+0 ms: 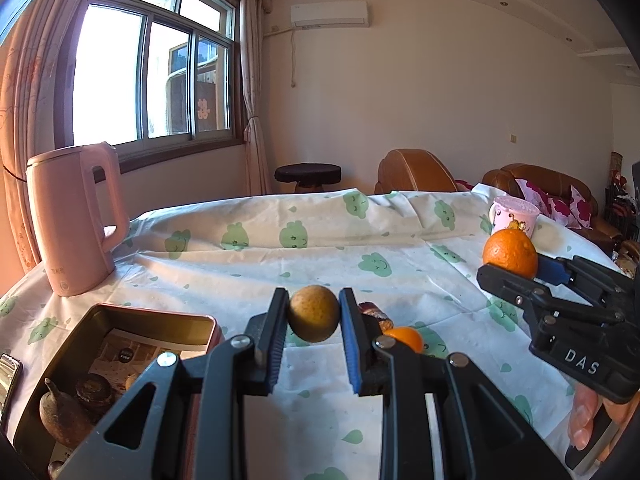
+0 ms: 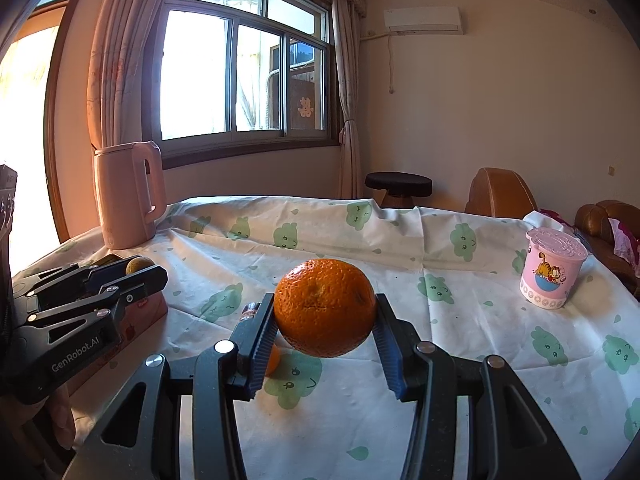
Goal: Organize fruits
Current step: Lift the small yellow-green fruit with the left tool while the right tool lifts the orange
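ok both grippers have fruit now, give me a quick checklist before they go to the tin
1. Left gripper clamped on the small brown fruit: ok.
2. Right gripper clamped on the big orange: ok.
3. Both fruits lifted off the tablecloth: ok.
4. Tin open, with room inside: ok.
5. Small orange left on the cloth: not ok.
6. Grip firmness: cannot tell.

A pink kettle (image 1: 74,220) stands at the left on the worktop's cloud-print cloth (image 1: 320,240). A pink cartoon cup (image 2: 554,272) sits far right. Behind are a dark stool (image 2: 398,186) and brown sofa (image 1: 416,172).
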{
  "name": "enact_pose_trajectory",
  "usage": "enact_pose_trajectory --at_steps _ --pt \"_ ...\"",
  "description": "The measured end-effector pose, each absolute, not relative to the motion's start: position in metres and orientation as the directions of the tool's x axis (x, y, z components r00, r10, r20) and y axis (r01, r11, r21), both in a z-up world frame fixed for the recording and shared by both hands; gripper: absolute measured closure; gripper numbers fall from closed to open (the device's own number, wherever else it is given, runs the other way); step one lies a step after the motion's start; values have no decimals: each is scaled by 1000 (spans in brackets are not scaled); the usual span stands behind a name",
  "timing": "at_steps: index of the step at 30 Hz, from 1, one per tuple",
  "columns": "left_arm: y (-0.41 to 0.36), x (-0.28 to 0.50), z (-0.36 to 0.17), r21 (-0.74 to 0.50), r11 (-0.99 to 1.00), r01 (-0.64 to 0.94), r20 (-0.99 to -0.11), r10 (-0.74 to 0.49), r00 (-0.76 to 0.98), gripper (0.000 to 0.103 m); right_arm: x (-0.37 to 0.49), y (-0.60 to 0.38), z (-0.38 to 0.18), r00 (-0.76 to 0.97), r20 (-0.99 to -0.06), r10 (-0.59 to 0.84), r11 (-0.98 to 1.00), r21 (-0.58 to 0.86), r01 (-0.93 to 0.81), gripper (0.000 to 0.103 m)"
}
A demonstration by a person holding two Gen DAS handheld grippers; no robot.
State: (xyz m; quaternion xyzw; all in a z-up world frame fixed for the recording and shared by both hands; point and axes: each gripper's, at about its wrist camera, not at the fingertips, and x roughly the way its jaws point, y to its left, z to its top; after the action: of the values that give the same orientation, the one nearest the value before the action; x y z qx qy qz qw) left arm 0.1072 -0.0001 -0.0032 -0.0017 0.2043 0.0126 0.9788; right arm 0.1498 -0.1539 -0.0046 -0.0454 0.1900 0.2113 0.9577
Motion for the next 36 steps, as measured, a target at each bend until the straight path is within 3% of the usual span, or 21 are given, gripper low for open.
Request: enact_pose_trajectory --at_steps 18,36 --pt "-1 95 1 18 998 -60 -337 63 939 76 132 -157 2 878 -295 378 913 -37 -406 54" --pt "2 79 3 -7 998 -63 -346 57 936 76 124 -144 3 871 -303 387 902 -72 -426 54"
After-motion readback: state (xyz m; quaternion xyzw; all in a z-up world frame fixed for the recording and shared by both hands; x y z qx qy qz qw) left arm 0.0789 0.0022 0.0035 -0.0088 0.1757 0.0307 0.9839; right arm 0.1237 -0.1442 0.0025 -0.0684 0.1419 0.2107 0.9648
